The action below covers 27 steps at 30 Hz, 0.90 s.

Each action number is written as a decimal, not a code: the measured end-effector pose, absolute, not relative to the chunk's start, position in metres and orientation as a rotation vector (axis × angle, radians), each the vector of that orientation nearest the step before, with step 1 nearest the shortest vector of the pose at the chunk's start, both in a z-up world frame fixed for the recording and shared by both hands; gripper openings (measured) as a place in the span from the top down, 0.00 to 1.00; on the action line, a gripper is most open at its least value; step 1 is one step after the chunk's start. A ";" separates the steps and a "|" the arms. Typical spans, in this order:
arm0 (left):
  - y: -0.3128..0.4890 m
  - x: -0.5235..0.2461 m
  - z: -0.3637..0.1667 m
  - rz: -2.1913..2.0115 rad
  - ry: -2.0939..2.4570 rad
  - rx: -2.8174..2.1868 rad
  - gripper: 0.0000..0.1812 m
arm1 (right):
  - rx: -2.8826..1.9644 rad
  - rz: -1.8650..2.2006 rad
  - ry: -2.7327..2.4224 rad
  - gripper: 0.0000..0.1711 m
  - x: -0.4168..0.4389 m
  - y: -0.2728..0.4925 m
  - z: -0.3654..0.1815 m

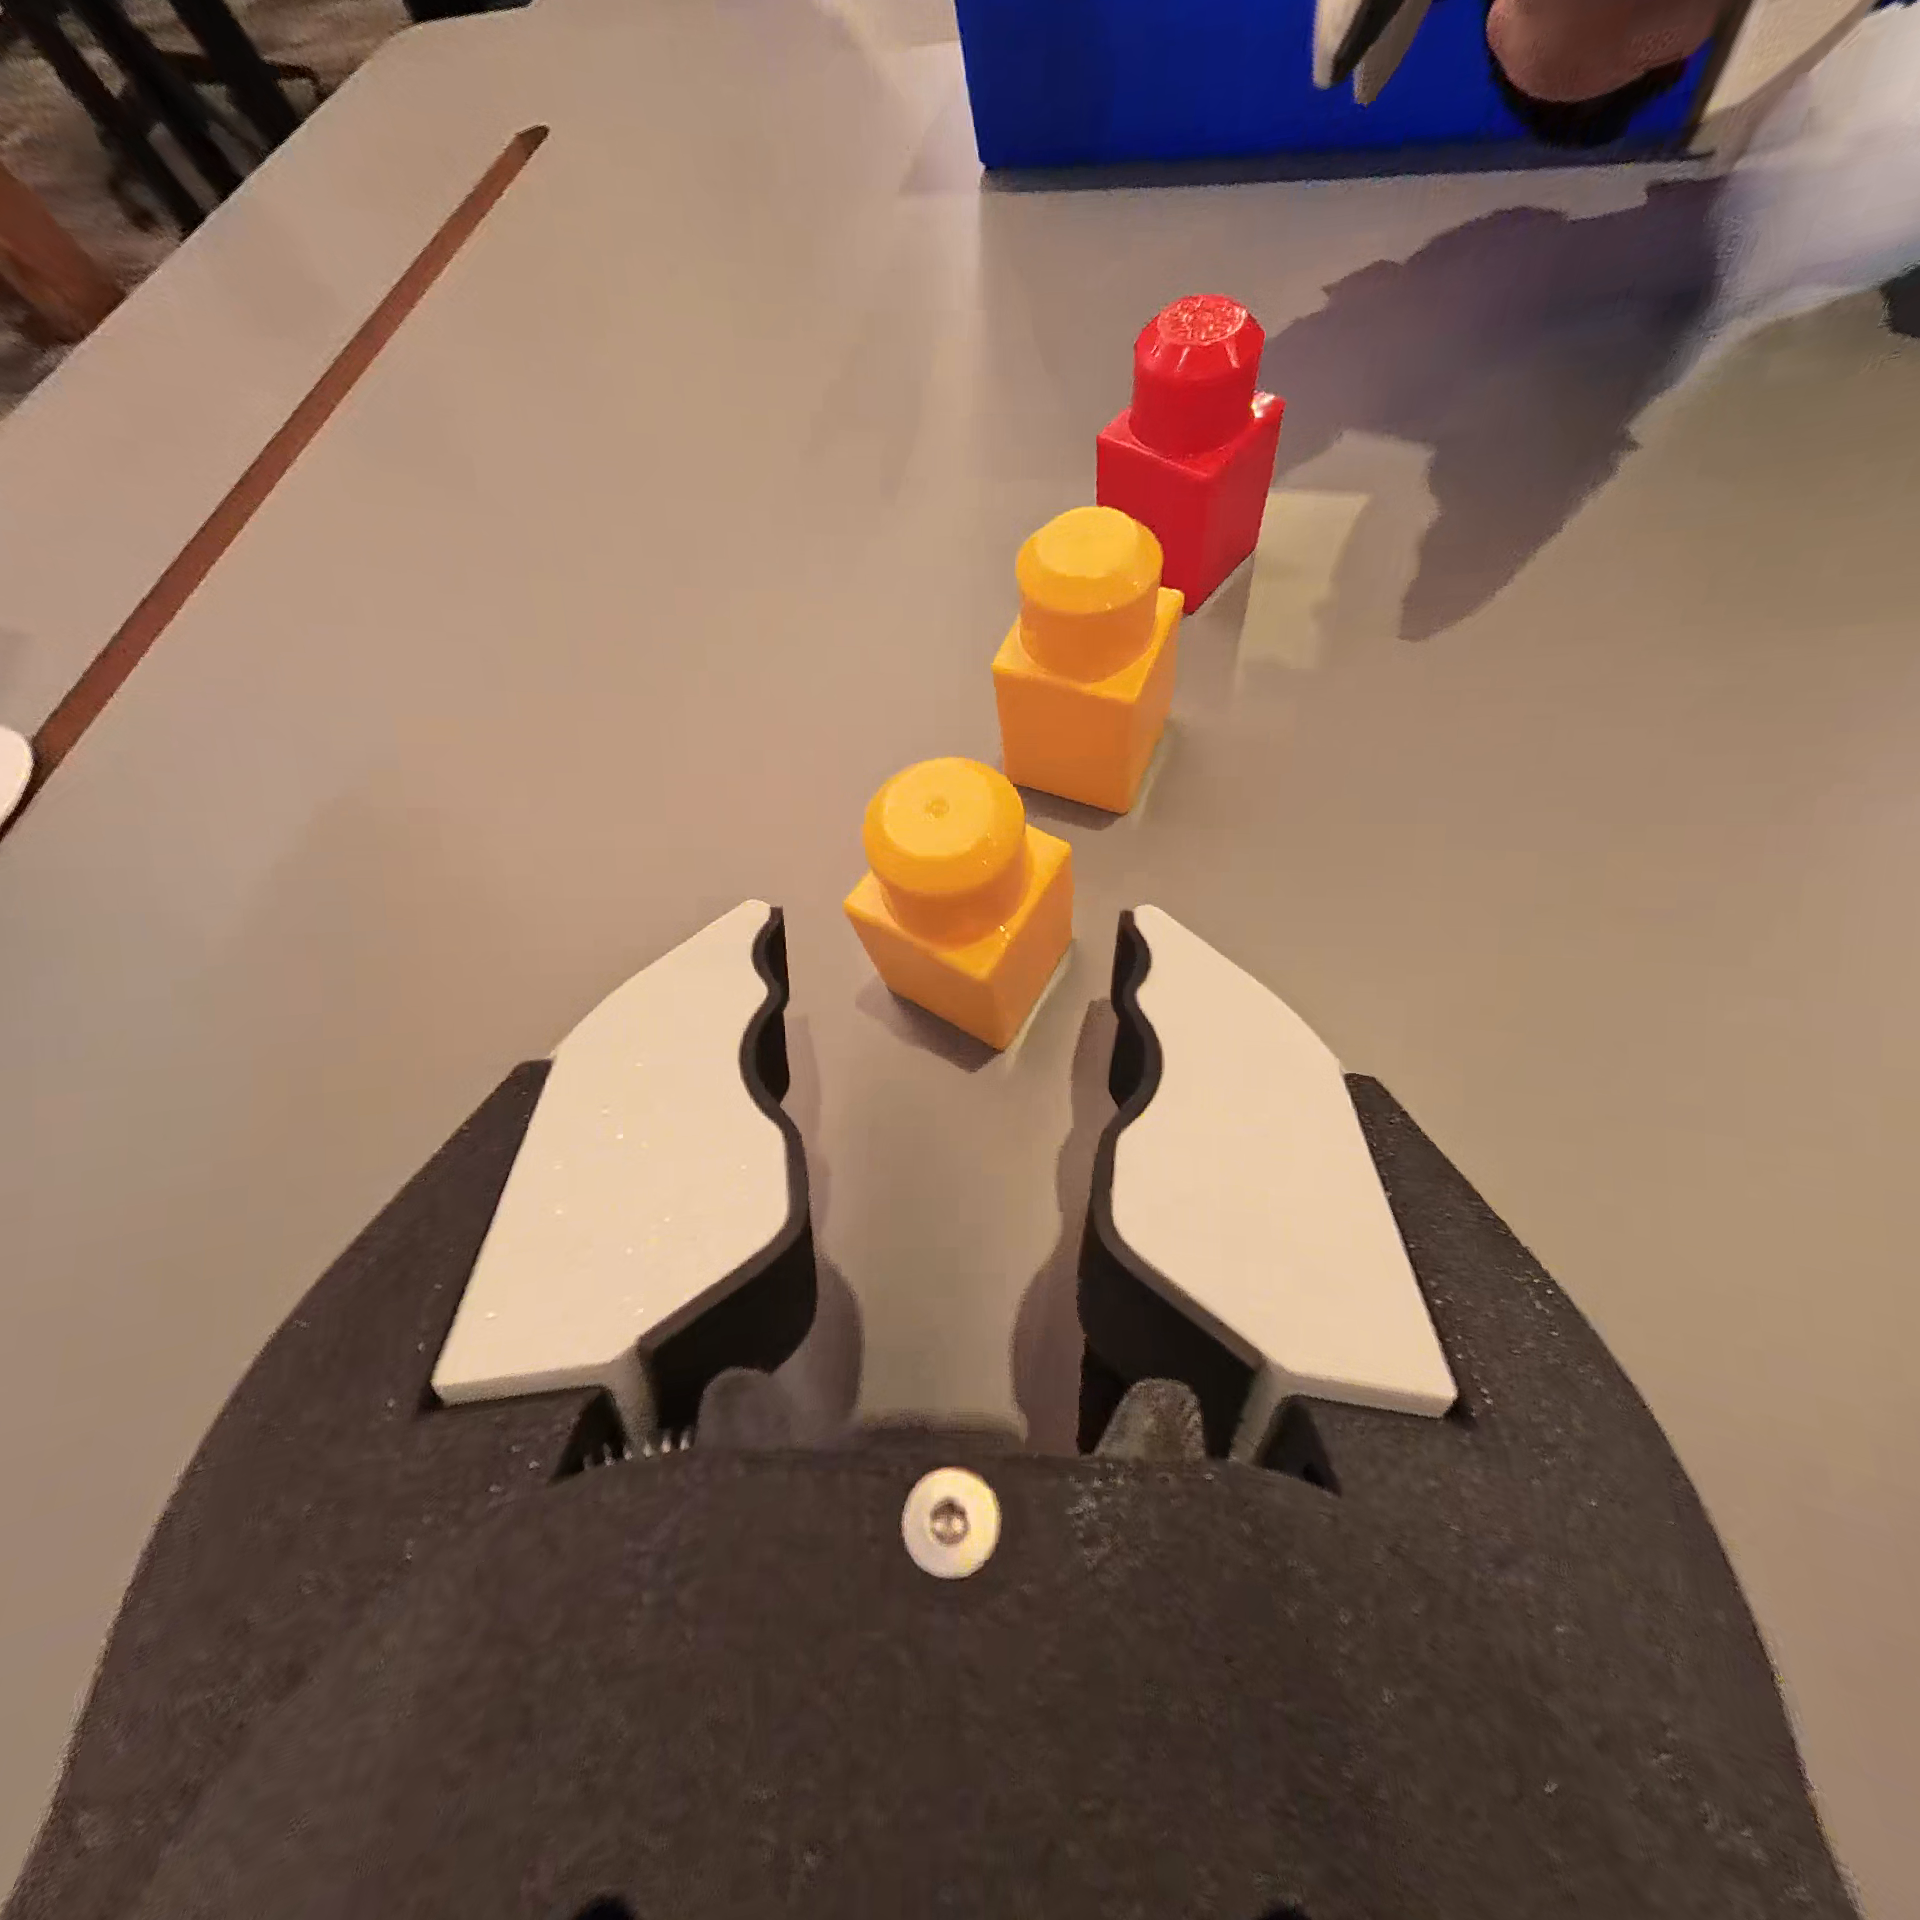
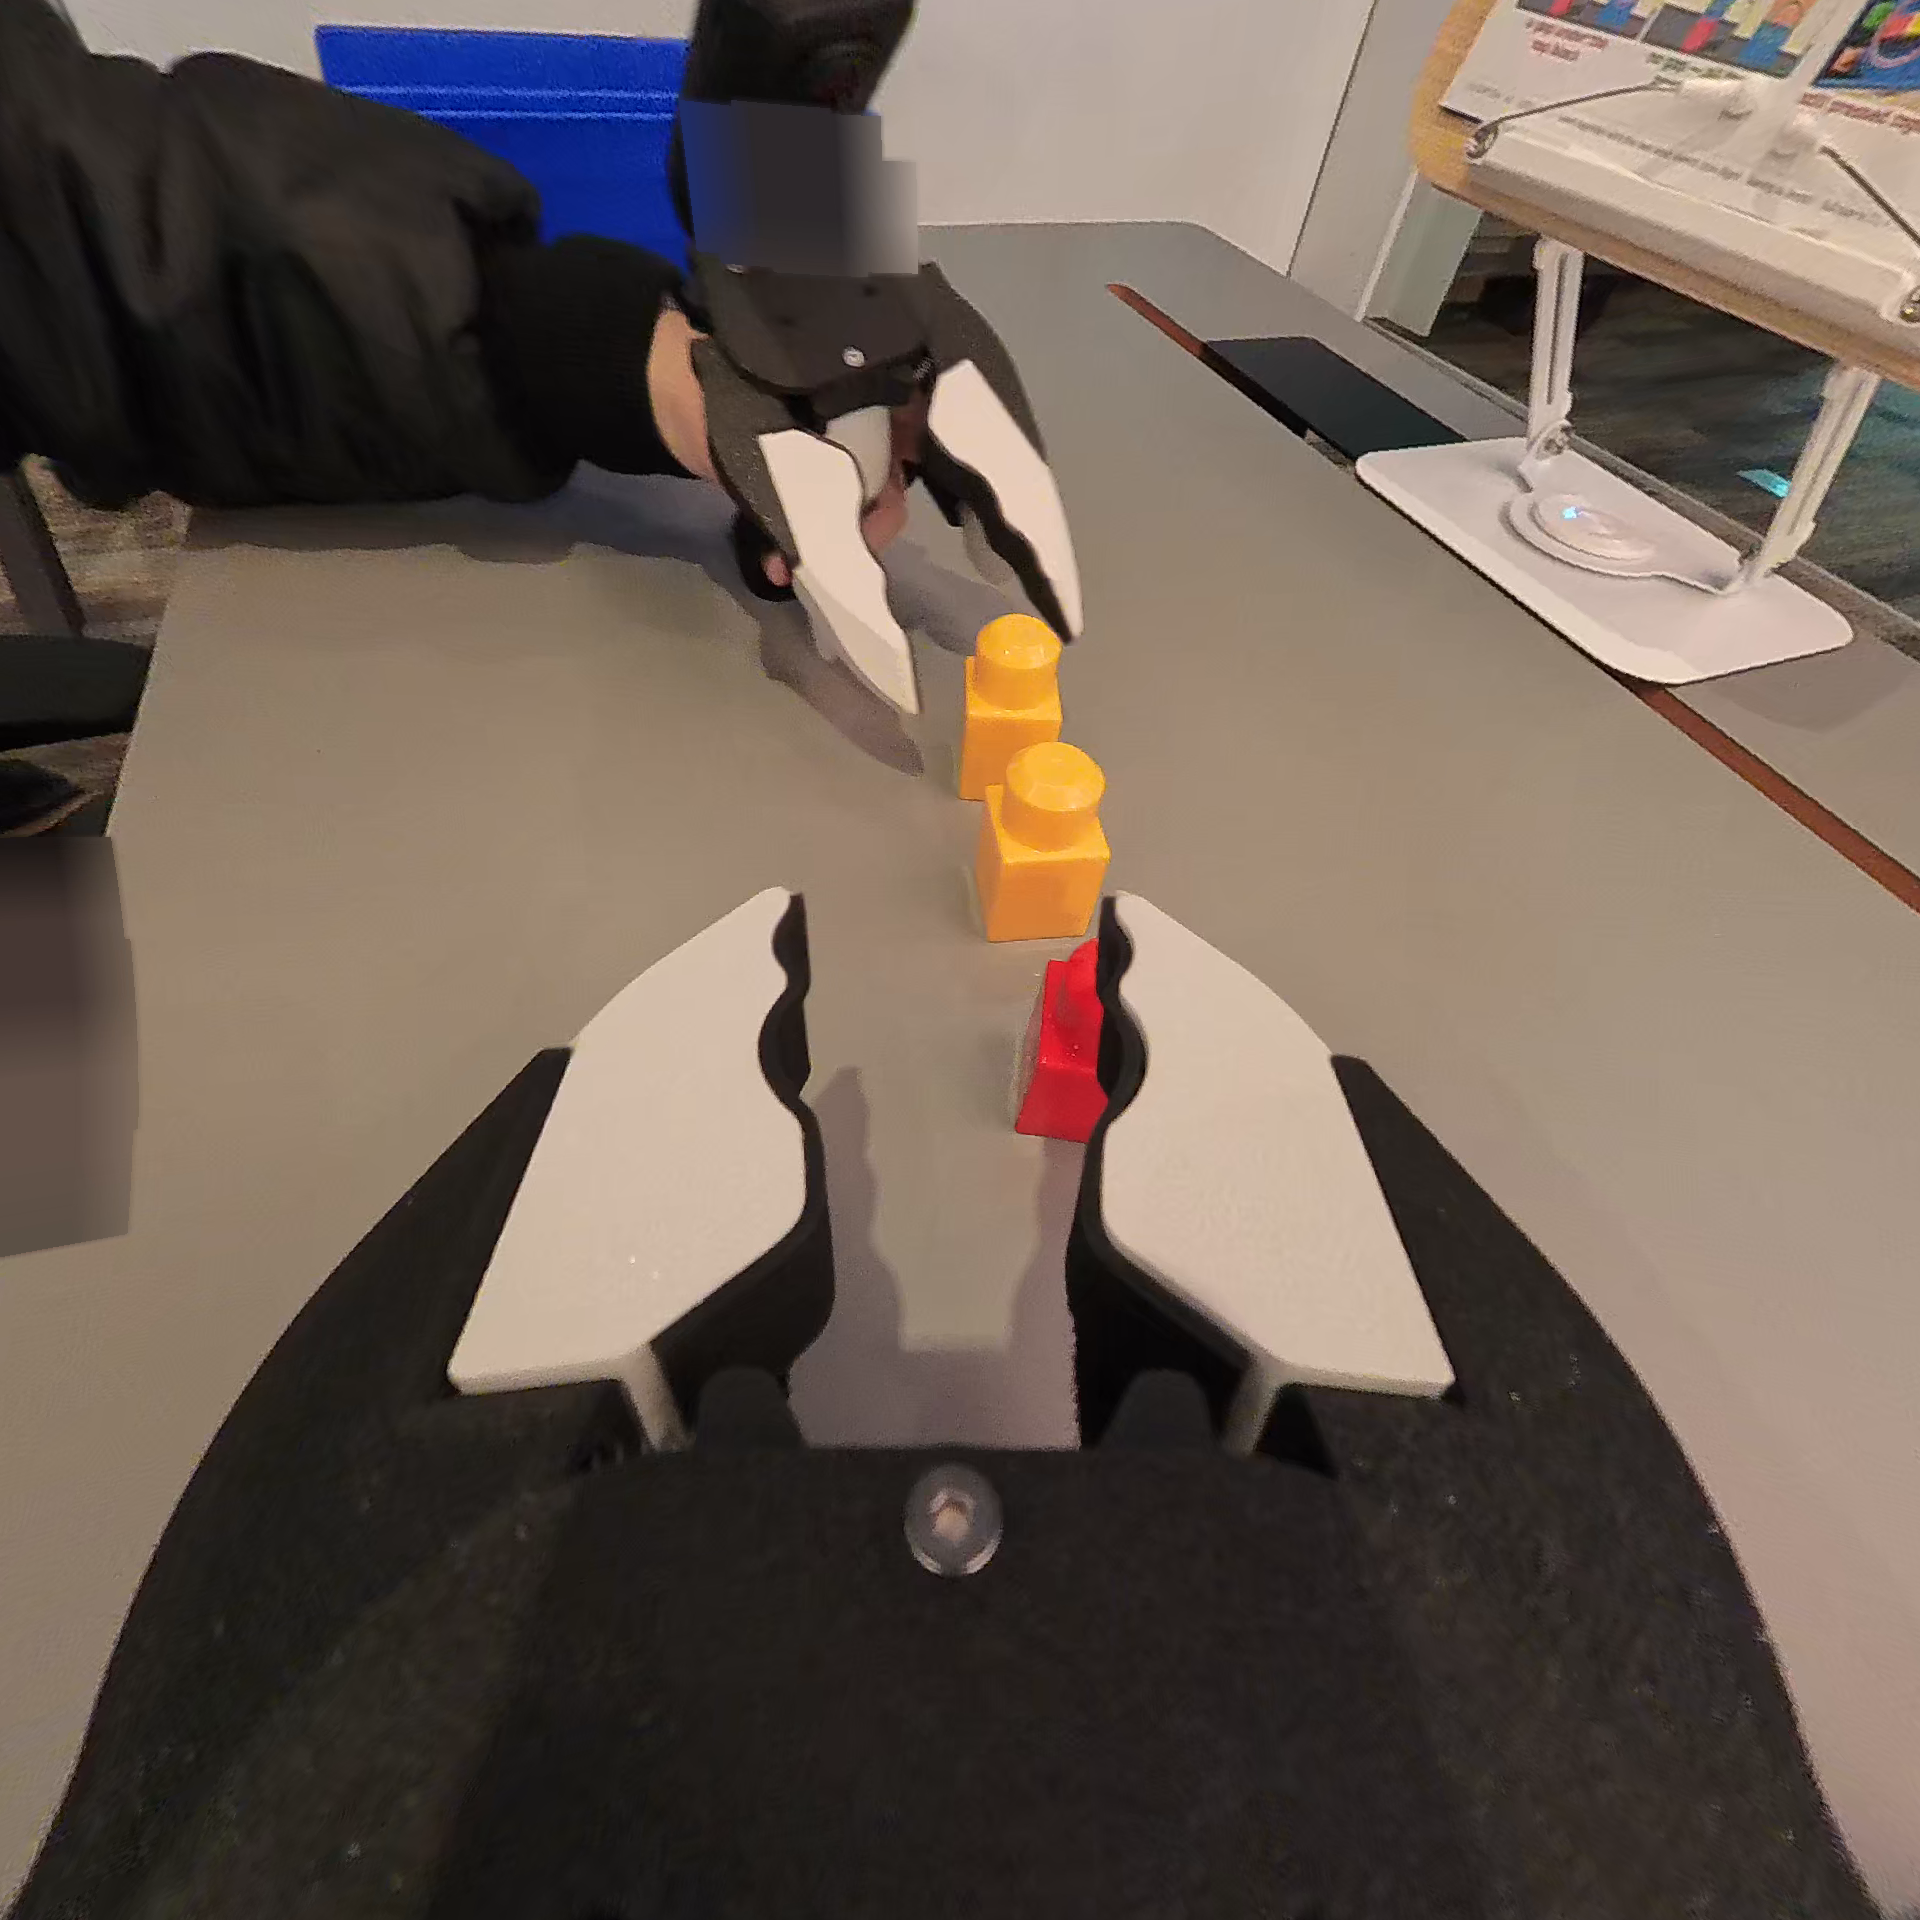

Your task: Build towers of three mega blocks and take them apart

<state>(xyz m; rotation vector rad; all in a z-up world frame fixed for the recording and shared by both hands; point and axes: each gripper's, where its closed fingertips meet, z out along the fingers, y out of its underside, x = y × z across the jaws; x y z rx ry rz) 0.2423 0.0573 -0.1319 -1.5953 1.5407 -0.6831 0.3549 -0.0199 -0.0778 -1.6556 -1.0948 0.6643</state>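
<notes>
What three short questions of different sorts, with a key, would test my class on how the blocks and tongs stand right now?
1. True or false: the three plastic single-stud blocks are stacked into one tower.
2. Which block stands nearest the left tongs: (a) the red plastic block, (b) the yellow plastic block at the row's end, (c) the middle yellow plastic block?
3. Fill in: the right tongs are ____, with the red block beside one finger.

Key:
1. False; they stand apart in a row on the grey table.
2. b
3. open
</notes>
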 end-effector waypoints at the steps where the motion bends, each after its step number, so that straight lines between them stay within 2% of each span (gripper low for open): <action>1: 0.058 0.246 -0.134 -0.688 1.561 -1.594 0.67 | -1.650 0.669 -1.103 0.69 0.354 -0.021 -0.077; 6: 0.059 0.255 -0.154 -0.685 1.683 -1.639 0.68 | -1.644 0.678 -1.137 0.69 0.350 -0.025 -0.081; 10: 0.059 0.256 -0.159 -0.698 1.724 -1.675 0.74 | -1.633 0.689 -1.148 0.69 0.347 -0.028 -0.082; 18: 0.063 0.255 -0.159 -0.685 1.701 -1.699 0.76 | -1.638 0.696 -1.164 0.70 0.339 -0.026 -0.086; 22: 0.067 0.249 -0.133 -0.630 1.588 -1.634 0.76 | -1.646 0.627 -1.205 0.70 0.330 -0.020 -0.081; 25: 0.088 0.232 -0.102 -0.376 1.460 -1.636 0.78 | -1.716 0.451 -1.298 0.72 0.327 -0.001 -0.089; 27: 0.087 0.229 -0.084 -0.403 1.373 -1.654 0.78 | -1.749 0.390 -1.331 0.74 0.320 0.014 -0.092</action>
